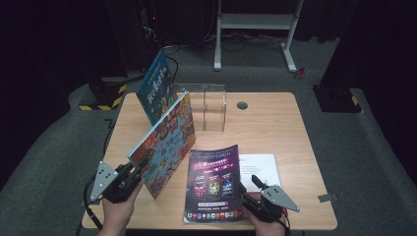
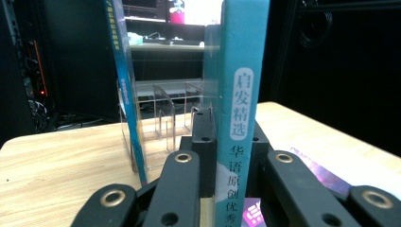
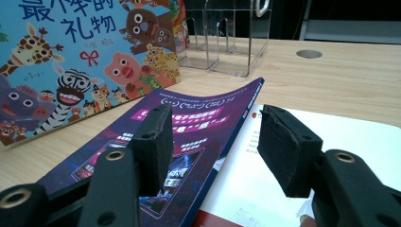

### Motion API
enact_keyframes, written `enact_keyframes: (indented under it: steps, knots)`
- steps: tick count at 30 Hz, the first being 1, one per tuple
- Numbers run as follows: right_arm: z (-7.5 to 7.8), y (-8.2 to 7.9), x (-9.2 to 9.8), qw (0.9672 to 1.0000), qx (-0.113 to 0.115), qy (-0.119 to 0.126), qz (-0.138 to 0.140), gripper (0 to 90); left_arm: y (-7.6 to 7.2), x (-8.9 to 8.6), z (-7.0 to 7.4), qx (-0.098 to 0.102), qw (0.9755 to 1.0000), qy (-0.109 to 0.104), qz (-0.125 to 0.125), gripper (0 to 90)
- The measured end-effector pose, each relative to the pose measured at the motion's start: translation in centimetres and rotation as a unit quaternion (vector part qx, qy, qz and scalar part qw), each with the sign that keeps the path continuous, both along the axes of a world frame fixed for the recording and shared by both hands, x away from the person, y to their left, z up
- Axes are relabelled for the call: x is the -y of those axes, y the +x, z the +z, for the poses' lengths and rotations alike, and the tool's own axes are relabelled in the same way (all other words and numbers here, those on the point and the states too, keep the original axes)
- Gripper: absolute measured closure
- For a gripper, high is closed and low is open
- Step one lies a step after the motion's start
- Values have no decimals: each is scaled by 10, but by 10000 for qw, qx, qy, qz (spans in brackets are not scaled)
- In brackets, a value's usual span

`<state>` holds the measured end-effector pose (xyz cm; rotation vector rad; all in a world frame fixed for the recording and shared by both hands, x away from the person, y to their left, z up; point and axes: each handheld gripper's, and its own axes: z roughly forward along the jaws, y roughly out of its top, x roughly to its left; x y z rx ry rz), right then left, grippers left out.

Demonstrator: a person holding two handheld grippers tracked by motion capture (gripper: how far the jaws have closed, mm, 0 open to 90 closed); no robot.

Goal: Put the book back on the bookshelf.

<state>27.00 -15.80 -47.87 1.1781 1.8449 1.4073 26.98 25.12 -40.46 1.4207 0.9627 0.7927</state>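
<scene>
My left gripper [image 1: 137,172] is shut on the lower corner of a colourful picture book [image 1: 164,142], which stands on edge and leans over the table's left side. In the left gripper view the jaws clamp the book's teal spine [image 2: 240,142]. A purple magazine [image 1: 214,184] lies flat near the front edge, partly over a white sheet [image 1: 263,167]. My right gripper [image 1: 249,186] stands open at the magazine's right edge. In the right gripper view its pads [image 3: 151,142] straddle the magazine [image 3: 189,123] and the white sheet [image 3: 340,137] without touching either.
A clear acrylic rack [image 1: 214,105] stands at the table's back middle, with a blue book [image 1: 156,86] upright at its left end. A round cable hole [image 1: 242,105] lies to the right of it. The wooden table [image 1: 275,128] is bare at the right.
</scene>
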Motion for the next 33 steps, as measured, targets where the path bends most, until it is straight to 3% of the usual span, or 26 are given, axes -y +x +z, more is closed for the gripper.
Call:
enact_keyframes:
  steps: [7,23,33]
  knots:
    - [1,0,2,10000,3,48,-22,453,7,1,8,36,9999,-159,46,809]
    - [3,-1,6,9999,39,104,-55,457,18,5,34,331,9994,-133,23,812]
    - [4,-1,7,9999,52,126,-64,461,21,0,40,337,9992,-172,150,811]
